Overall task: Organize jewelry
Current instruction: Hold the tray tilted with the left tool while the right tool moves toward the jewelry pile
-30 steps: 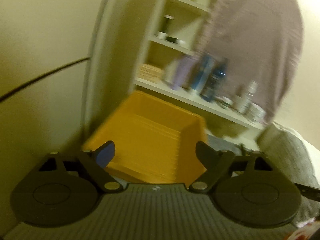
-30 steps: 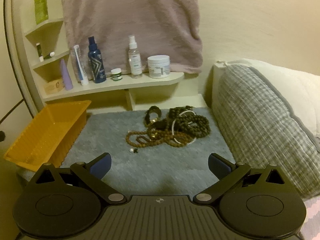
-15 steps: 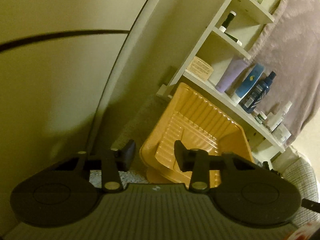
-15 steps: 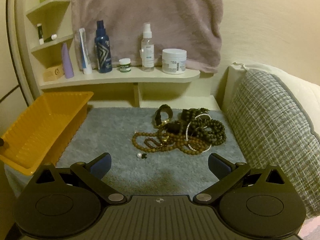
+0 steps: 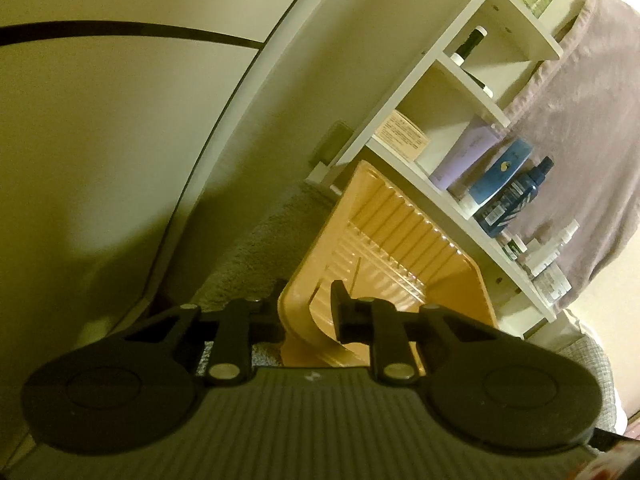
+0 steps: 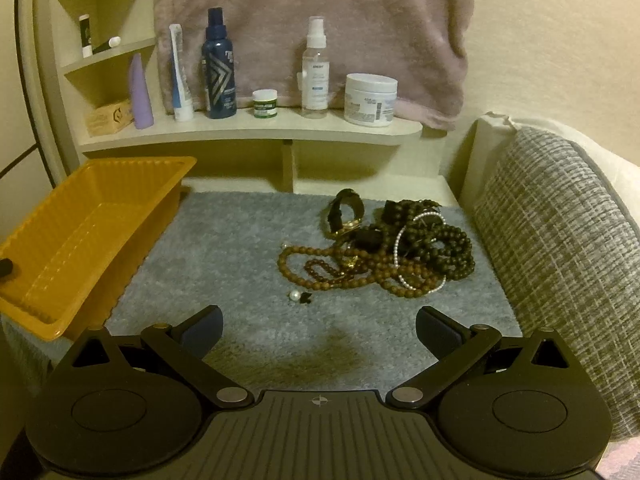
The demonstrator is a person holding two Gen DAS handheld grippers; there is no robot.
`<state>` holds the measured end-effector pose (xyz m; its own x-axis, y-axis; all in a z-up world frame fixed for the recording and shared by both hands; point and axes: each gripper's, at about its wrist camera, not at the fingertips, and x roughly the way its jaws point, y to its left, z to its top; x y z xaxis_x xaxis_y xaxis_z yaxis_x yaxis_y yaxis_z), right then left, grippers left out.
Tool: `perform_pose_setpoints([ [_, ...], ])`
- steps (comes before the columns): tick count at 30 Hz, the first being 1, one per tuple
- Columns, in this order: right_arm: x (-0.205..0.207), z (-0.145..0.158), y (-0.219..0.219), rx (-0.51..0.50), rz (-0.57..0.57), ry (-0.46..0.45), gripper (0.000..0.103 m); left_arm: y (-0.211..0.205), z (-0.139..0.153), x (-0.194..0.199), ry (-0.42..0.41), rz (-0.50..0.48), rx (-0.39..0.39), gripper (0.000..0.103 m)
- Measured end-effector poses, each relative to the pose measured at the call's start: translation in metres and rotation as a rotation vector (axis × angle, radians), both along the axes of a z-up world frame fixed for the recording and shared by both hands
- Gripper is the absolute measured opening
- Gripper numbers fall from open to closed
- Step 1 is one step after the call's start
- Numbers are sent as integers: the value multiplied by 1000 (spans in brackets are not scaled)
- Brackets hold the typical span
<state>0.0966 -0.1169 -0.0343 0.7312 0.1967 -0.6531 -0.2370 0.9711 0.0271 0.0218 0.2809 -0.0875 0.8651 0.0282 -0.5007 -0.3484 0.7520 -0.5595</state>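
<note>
An empty orange tray (image 6: pixel 92 232) stands at the left of a grey mat (image 6: pixel 224 248). My left gripper (image 5: pixel 308 312) is shut on the tray's near wall (image 5: pixel 296 300), one finger inside and one outside; a fingertip (image 6: pixel 5 267) shows at the tray's left rim in the right wrist view. A heap of bead necklaces and bracelets (image 6: pixel 384 248) with a watch (image 6: pixel 346 212) lies on the mat's right half. A loose pearl (image 6: pixel 295 296) lies in front of the heap. My right gripper (image 6: pixel 319 330) is open and empty, above the mat's near part.
A white shelf (image 6: pixel 256 128) behind the mat holds bottles and jars (image 6: pixel 218 64), with a pink towel (image 6: pixel 312 20) hanging above. A grey woven cushion (image 6: pixel 560 248) borders the mat on the right. A wall (image 5: pixel 100 140) is to the tray's left.
My left gripper has closed from wide open onto the tray's near wall. My right gripper has moved forward toward the jewelry and stays open.
</note>
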Motion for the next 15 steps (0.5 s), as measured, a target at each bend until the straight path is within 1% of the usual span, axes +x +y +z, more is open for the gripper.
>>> perform_pose_setpoints([
  [7, -2, 2, -4, 7, -11, -3, 102, 3, -3, 0, -18, 20, -29, 17],
  [12, -3, 3, -7, 13, -22, -5, 102, 4, -7, 5, -4, 30, -56, 16],
  [15, -4, 4, -8, 13, -27, -6, 102, 1, -4, 4, -11, 31, -38, 14],
])
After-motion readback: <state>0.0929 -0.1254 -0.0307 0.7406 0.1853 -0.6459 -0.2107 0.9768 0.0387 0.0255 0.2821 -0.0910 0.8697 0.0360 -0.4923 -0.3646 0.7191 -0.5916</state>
